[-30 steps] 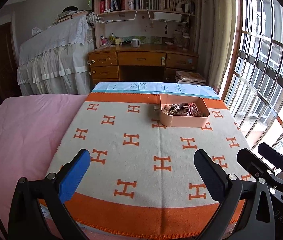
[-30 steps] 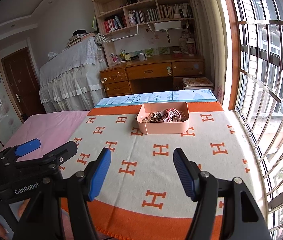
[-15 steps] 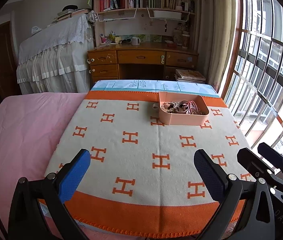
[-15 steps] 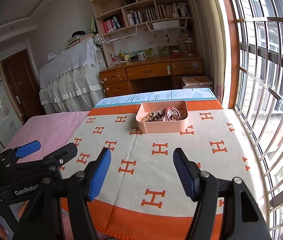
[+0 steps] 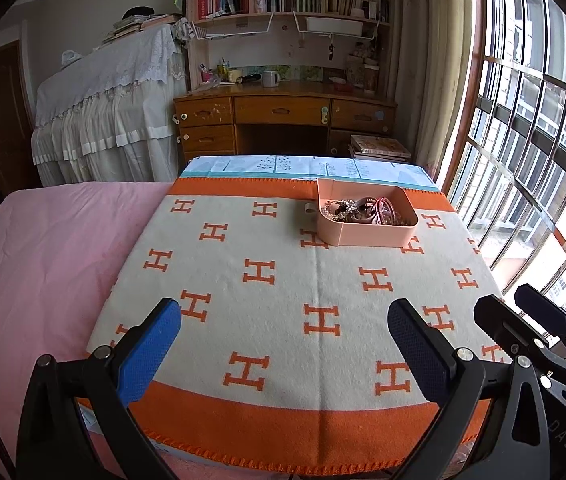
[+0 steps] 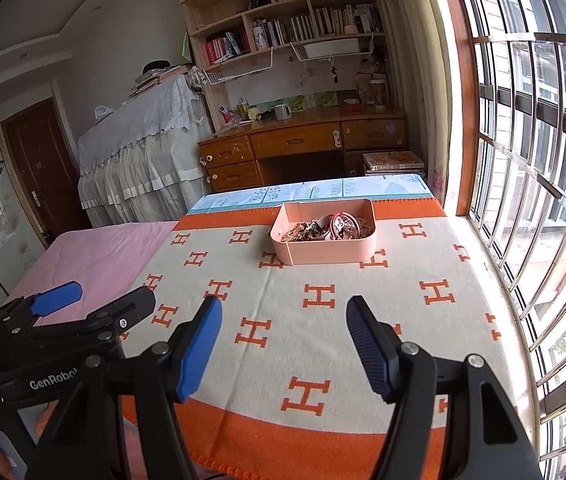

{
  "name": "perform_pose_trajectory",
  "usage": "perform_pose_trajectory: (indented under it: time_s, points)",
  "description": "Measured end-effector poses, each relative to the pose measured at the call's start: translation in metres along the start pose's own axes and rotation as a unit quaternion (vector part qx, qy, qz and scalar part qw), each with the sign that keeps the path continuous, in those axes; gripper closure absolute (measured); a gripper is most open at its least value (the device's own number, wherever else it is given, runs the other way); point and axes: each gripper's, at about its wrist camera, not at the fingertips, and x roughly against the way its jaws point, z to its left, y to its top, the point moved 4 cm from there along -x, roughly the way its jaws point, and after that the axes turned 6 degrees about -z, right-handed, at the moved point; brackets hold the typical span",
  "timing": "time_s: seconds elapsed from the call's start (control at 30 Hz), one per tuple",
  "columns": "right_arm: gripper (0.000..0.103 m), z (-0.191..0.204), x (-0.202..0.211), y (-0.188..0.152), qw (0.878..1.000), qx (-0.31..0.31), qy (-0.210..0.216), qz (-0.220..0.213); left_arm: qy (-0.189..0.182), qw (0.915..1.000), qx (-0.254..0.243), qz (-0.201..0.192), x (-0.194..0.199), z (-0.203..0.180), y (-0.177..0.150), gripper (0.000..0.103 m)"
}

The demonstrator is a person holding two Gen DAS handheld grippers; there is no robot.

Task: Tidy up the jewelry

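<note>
A pink tray [image 5: 367, 236] stands at the far right of a cream and orange blanket [image 5: 283, 300]. It holds a tangled heap of jewelry [image 5: 363, 210]: chains, bracelets and red bands. It also shows in the right wrist view [image 6: 325, 250], with the jewelry [image 6: 327, 228] inside. My left gripper [image 5: 285, 328] is open and empty, low over the blanket's near edge. My right gripper [image 6: 283, 328] is open and empty, beside the left one, well short of the tray.
The blanket covers a table beside a pink bed [image 5: 43, 260] on the left. A barred window [image 6: 531, 200] runs along the right. A wooden desk [image 5: 283, 120] with bookshelves stands behind. The left gripper's body [image 6: 63, 332] shows at the right view's lower left.
Both grippers have risen and drawn back slightly, so the tray sits a little lower and farther in view. Both stay open and empty. The tray has not moved.
</note>
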Motion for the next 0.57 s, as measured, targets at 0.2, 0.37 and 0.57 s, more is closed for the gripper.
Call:
perform_pose_trajectory:
  time_s: [0.2, 0.37, 0.57]
  points:
    - [0.038, 0.0013, -0.0022, -0.0019, 1.0, 0.0, 0.001, 0.001, 0.0, 1.0, 0.0, 0.0, -0.0001, 0.0002, 0.0002, 0.001]
    - [0.038, 0.0033, -0.0036, -0.0041, 1.0, 0.0, 0.001, 0.003, 0.001, 1.0, 0.0, 0.0, -0.0002, 0.0005, 0.0002, 0.001]
    - [0.038, 0.0085, -0.009, -0.0094, 1.0, 0.001, 0.002, 0.011, 0.001, 1.0, 0.001, 0.006, -0.005, 0.0054, -0.0019, 0.001]
